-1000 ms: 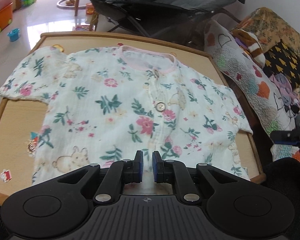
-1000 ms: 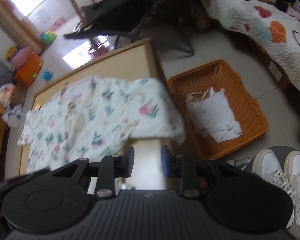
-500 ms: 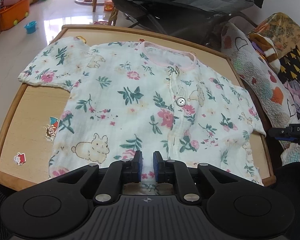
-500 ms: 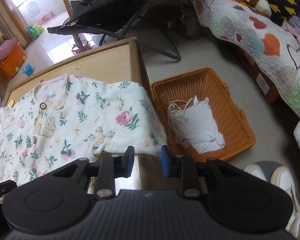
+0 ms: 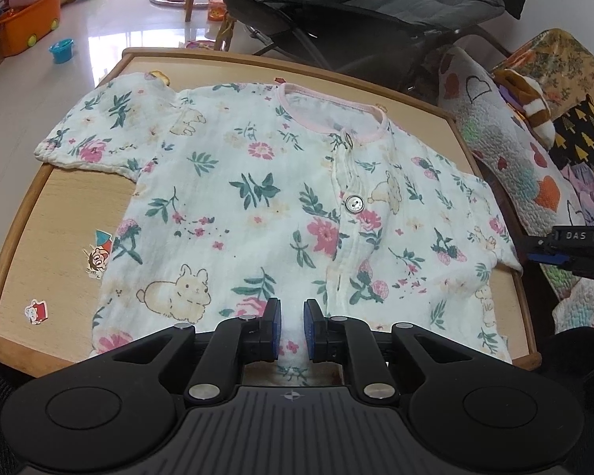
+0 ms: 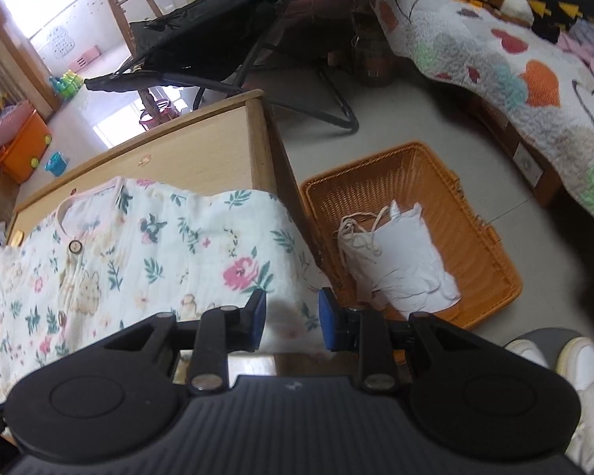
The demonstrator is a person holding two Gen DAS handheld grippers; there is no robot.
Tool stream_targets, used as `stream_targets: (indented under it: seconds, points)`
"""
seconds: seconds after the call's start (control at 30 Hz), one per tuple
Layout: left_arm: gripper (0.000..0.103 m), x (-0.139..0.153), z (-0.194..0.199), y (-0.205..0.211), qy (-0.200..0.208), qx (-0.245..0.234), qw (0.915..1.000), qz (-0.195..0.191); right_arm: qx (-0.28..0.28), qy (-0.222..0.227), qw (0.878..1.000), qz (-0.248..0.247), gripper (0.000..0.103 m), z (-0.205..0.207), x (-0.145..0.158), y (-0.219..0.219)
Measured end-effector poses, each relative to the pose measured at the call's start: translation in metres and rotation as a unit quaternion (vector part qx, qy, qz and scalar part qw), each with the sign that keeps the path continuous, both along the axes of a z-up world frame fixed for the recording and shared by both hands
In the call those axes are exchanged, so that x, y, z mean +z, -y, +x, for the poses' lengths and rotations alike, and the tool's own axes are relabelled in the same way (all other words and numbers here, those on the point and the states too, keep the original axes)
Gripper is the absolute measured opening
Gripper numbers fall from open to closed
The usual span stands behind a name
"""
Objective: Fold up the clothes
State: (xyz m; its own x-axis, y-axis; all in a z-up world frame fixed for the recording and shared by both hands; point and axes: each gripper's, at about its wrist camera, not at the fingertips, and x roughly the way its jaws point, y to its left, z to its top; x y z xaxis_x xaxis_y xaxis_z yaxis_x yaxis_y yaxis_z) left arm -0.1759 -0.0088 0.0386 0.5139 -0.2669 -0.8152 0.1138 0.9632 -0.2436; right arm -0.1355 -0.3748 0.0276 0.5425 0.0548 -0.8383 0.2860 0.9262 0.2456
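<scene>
From the left wrist, the floral shirt (image 5: 281,213) is lying flat on the worktop (image 5: 47,213), more squarely spread than a moment ago. The left hand-held gripper (image 5: 292,330) is hovering over its hem, jaws narrowly apart, gripping nothing.

From the right wrist, the right hand-held gripper (image 6: 291,316) is dropping closer over the shirt's sleeve (image 6: 257,237), jaws apart, ready to pinch.

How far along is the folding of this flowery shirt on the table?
Done: the shirt lies spread flat, front up and buttoned, on the table, and a white garment is already in the basket. In hand: the left gripper sits at the bottom hem, the right gripper at a sleeve edge, and neither visibly pinches cloth. Left: every fold; none shows yet.
</scene>
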Motion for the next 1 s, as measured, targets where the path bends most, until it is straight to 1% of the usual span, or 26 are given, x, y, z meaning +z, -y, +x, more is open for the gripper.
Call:
stream_targets:
  seconds: [0.17,0.27,0.3,0.53,0.63,0.8,1.0]
  points:
    - [0.017,0.002,0.000,-0.007,0.002,0.010,0.9999,-0.009,0.002,-0.009,1.000,-0.003,0.027,0.005,-0.007,-0.004]
    - [0.018,0.001,0.000,-0.010,0.001,0.018,0.9997,-0.016,0.010,-0.010,1.000,-0.002,0.024,0.004,-0.009,-0.008]
    - [0.018,0.000,0.000,-0.011,0.000,0.019,0.9996,-0.019,0.012,-0.007,1.000,-0.002,0.021,0.003,-0.009,-0.009]
    - [0.018,0.000,0.001,-0.011,0.001,0.021,0.9994,-0.029,0.021,0.008,1.000,-0.010,0.015,-0.003,-0.005,-0.011]
    - [0.018,-0.001,0.002,-0.013,0.002,0.023,0.9992,-0.031,0.025,0.013,0.999,-0.015,0.003,-0.005,-0.001,-0.014]
    - [0.018,-0.002,0.002,-0.019,0.001,0.033,0.9987,-0.039,0.035,0.022,0.999,-0.013,0.002,-0.007,0.007,-0.021]
    - [0.018,0.000,0.000,-0.030,0.006,0.047,0.9977,-0.047,0.057,0.048,0.997,-0.020,0.002,-0.003,0.028,-0.037]
